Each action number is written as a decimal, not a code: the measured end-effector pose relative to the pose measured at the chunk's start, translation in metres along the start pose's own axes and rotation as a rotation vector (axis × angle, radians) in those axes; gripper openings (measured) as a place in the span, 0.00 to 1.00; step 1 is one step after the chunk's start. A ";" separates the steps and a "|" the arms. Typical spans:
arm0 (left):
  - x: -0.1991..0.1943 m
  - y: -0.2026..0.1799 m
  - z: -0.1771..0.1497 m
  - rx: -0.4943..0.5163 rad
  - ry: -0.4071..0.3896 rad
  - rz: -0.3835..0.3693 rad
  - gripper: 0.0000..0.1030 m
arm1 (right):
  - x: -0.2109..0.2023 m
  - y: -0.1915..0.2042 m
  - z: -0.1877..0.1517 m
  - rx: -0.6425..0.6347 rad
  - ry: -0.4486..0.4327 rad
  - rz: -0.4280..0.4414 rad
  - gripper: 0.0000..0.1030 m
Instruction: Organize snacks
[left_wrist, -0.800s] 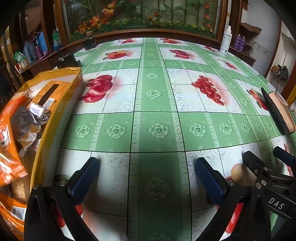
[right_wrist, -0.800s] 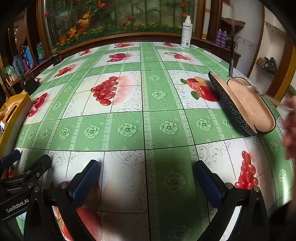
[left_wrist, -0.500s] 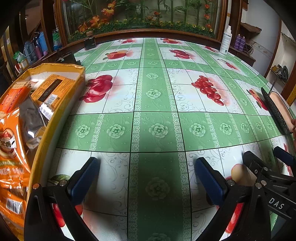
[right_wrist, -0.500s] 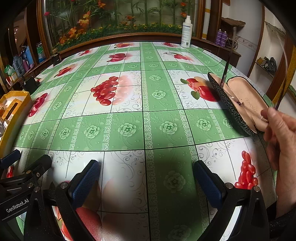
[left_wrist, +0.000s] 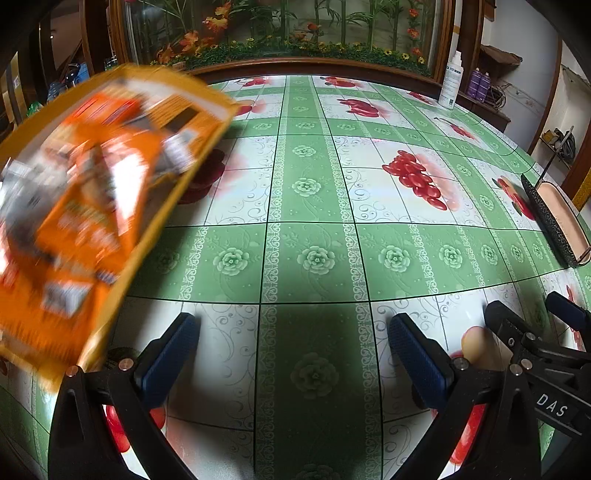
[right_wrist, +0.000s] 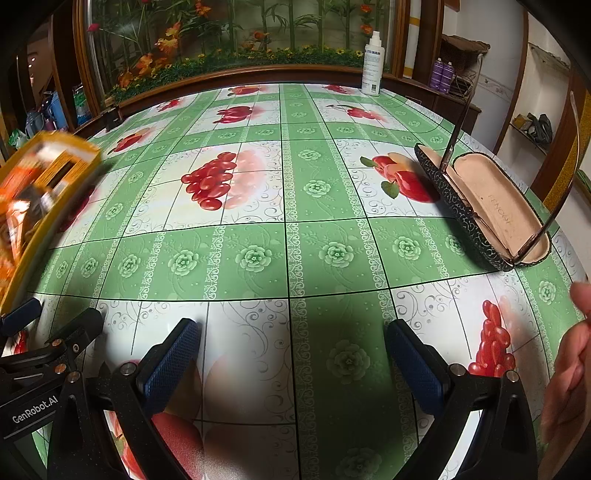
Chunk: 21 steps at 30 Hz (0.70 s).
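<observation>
— So, what do your grippers hold?
— Nothing: my left gripper (left_wrist: 291, 354) and right gripper (right_wrist: 291, 358) both gape wide over the tablecloth (left_wrist: 314, 258).
— And the snacks?
— Blurred, in the yellow box (left_wrist: 96, 199), tilted, left of my left gripper.

- Surface (right_wrist: 258, 254): covered by a green-and-white cloth printed with fruit.
- Open glasses case (right_wrist: 495, 210): right side.
- White spray bottle (right_wrist: 372, 64): far edge.
</observation>
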<state>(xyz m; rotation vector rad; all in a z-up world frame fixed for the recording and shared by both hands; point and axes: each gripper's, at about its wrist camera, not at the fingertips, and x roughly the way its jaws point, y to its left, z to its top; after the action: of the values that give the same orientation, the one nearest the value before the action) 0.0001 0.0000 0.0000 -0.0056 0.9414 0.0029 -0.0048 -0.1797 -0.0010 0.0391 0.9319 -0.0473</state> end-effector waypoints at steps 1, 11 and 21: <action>0.000 0.000 0.000 0.000 0.000 0.000 1.00 | 0.000 0.000 0.000 0.000 0.000 0.000 0.99; 0.000 0.000 0.000 0.001 0.001 0.000 1.00 | 0.000 0.001 0.000 0.001 0.000 0.000 0.99; -0.001 0.002 -0.002 0.001 -0.001 -0.001 1.00 | 0.000 0.001 0.001 0.001 0.000 0.001 0.99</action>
<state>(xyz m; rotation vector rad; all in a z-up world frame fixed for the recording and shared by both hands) -0.0020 0.0020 -0.0002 -0.0049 0.9408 0.0018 -0.0040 -0.1786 -0.0009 0.0400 0.9323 -0.0470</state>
